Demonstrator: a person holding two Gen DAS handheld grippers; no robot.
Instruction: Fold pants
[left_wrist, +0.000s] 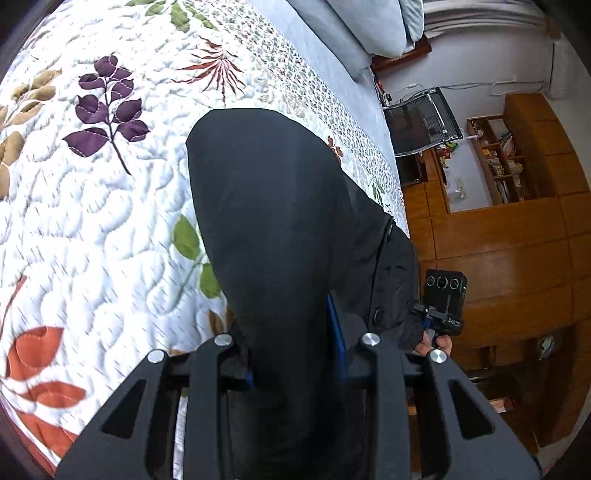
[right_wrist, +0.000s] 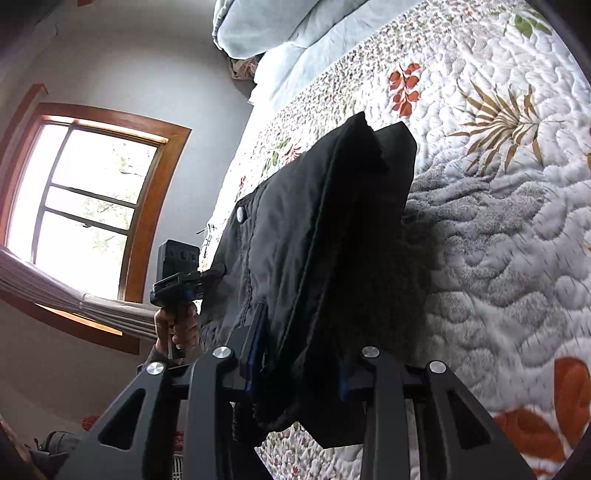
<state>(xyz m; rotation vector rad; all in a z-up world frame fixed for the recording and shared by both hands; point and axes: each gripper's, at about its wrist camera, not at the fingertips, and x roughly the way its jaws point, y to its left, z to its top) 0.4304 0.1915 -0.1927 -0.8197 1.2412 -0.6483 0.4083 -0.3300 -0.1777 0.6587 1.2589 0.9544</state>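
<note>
**Black pants lifted above a quilted bed**

The left tongs (left_wrist: 295, 354) are clenched on the black pants (left_wrist: 280, 229), and the right tongs (right_wrist: 295, 354) grip the same pants (right_wrist: 325, 236). The cloth hangs between both tongs, raised over the floral quilt (left_wrist: 96, 229) on the bed, ahead of each pair.

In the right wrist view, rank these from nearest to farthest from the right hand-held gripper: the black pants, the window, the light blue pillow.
1. Black pants: clamped in the right hand-held gripper, hanging over the quilt.
2. Window: left, on the wall beyond the other gripper.
3. Light blue pillow: top, at the bed's far end.
</note>
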